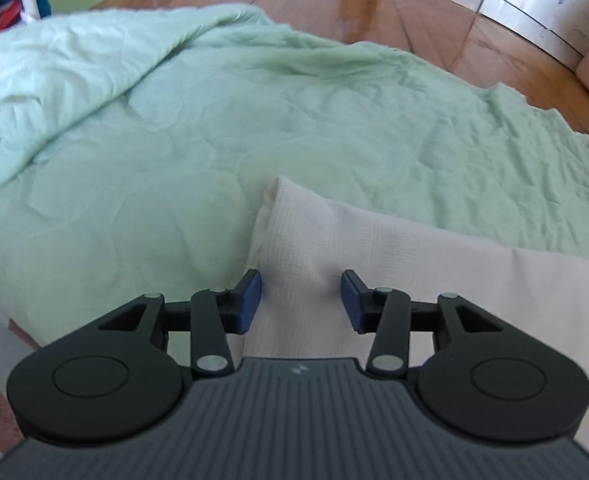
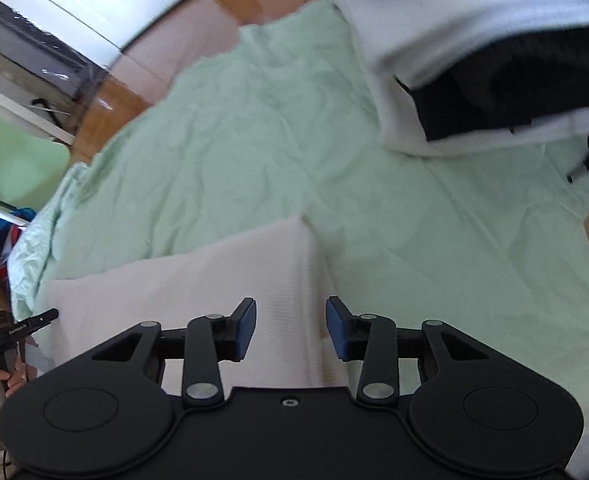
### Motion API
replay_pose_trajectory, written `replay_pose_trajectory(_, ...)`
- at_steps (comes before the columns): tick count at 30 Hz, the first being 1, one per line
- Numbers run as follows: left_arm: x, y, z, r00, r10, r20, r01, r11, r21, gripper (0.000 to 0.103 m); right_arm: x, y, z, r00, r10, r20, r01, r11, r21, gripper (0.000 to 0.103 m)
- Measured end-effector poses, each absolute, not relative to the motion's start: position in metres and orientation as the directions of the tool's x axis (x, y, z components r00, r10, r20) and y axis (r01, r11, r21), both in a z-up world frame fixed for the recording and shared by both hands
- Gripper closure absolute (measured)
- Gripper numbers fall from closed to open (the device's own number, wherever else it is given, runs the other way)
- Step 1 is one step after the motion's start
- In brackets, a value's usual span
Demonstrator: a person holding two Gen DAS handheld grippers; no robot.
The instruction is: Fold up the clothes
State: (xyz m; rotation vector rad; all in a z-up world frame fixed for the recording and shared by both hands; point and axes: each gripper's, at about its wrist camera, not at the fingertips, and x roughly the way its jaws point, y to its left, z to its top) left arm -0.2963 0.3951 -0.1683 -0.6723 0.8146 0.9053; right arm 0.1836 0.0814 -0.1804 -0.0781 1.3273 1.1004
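- Left wrist view: the left gripper [image 1: 301, 300] has its jaws apart, holding nothing, poised over one end of a pale pink cloth [image 1: 394, 248] that lies on a mint-green bedspread [image 1: 174, 140].
- Right wrist view: the right gripper [image 2: 290, 328] also has its jaws apart and empty, straddling the side edge of the same cloth [image 2: 198, 280] near its far corner.
- The cloth lies flat near the front of the bed and looks already doubled at least once, judging by its thick edges.
- A white garment [image 2: 434, 20] with something black inside it lies further back, well apart.
- The step in hand appears to be placing both grippers for a grasp.
- The next move likely calls for lowering each gripper, closing on an edge and carrying it across evenly.
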Motion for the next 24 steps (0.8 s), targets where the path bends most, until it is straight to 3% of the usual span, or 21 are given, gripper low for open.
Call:
replay_pose_trajectory(1,-0.298,0.398,-0.171,0.376,0.398,-0.837,-0.876,0.446,-0.182,0.058,0.182,0.082,-0.182,-0.154,0.582,-0.799,-0.671,0.532,0.516,0.055)
replay_pose_trajectory(2,-0.3,0.401,-0.173,0.389,0.385,-0.837,-0.875,0.437,-0.207,0.065,0.18,0.082,-0.183,-0.155,0.574,-0.804,-0.673,0.535,0.511,0.053)
replay_pose_trajectory(3,-0.301,0.401,-0.173,0.427,0.356,-0.831,-0.86,0.445,-0.252,0.092,0.18,0.081,-0.184,-0.152,0.582,-0.799,-0.663,0.539,0.519,0.053)
replay_pose_trajectory(4,-0.302,0.401,-0.172,0.465,0.333,-0.82,-0.842,0.452,-0.294,0.101,0.179,0.08,-0.184,-0.149,0.59,-0.793,-0.654,0.543,0.527,0.053)
replay_pose_trajectory(8,-0.305,0.393,-0.161,0.557,0.332,-0.761,-0.795,0.477,-0.374,0.1,0.188,0.086,-0.187,-0.198,0.676,-0.71,-0.593,0.495,0.636,0.053)
replay_pose_trajectory(14,-0.294,0.398,-0.162,0.512,0.334,-0.792,-0.804,0.511,-0.304,0.097,0.186,0.096,-0.206,-0.241,0.752,-0.613,-0.509,0.44,0.74,0.055)
replay_pose_trajectory(16,-0.292,0.401,-0.164,0.503,0.342,-0.793,-0.809,0.508,-0.294,0.088,0.183,0.101,-0.21,-0.234,0.74,-0.63,-0.529,0.447,0.721,0.054)
replay_pose_trajectory(18,-0.29,0.408,-0.167,0.512,0.344,-0.787,-0.812,0.493,-0.313,0.072,0.184,0.105,-0.213,-0.218,0.73,-0.647,-0.538,0.464,0.704,0.054)
replay_pose_trajectory(20,-0.286,0.416,-0.171,0.519,0.338,-0.785,-0.814,0.475,-0.333,0.07,0.187,0.111,-0.216,-0.211,0.716,-0.666,-0.528,0.49,0.694,0.05)
replay_pose_trajectory(22,-0.28,0.418,-0.177,0.469,0.383,-0.796,-0.839,0.473,-0.268,0.08,0.187,0.113,-0.221,-0.205,0.714,-0.669,-0.495,0.514,0.701,0.051)
replay_pose_trajectory(23,-0.279,0.417,-0.178,0.452,0.408,-0.793,-0.849,0.471,-0.241,0.099,0.187,0.113,-0.224,-0.202,0.714,-0.671,-0.478,0.526,0.704,0.056)
replay_pose_trajectory(24,-0.282,0.412,-0.172,0.462,0.444,-0.768,-0.85,0.469,-0.24,0.099,0.184,0.112,-0.221,-0.177,0.721,-0.67,-0.492,0.525,0.695,0.082)
